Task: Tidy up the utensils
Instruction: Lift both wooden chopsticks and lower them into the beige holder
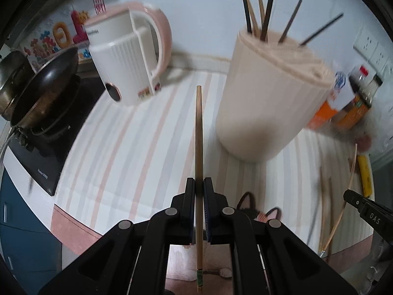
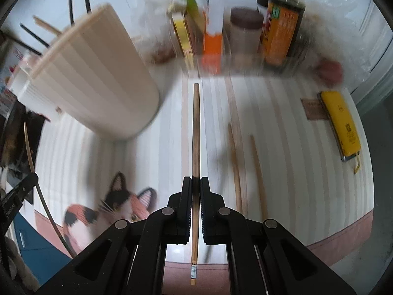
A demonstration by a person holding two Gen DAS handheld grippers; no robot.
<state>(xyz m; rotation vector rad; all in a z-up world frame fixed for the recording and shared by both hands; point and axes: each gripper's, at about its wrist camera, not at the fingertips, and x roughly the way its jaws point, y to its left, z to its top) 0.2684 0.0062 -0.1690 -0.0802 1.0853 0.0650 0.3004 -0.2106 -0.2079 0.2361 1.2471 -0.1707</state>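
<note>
Bamboo chopstick [image 1: 199, 132]: clamped in left hand-held gripper [image 1: 199, 184].
Darker chopstick [image 2: 195, 127]: clamped in right hand-held gripper [image 2: 195, 183].
Advice: tilt upright, lower into beige holder [image 1: 267, 93], clear of sticks inside.

Left chopstick [image 1: 199, 132]: light bamboo, green-printed butt end, pinched mid-shaft, lifted off the desk, tip pointing away from the camera. Right chopstick [image 2: 195, 132]: darker brown bamboo, pale label near butt, same pose. Holder [image 1: 267, 93]: cream ribbed cylinder, upright on the striped desk, several dark and bamboo sticks poking out the top. Two bamboo chopsticks [image 2: 246, 169] lie flat on the desk, roughly parallel, just apart.
</note>
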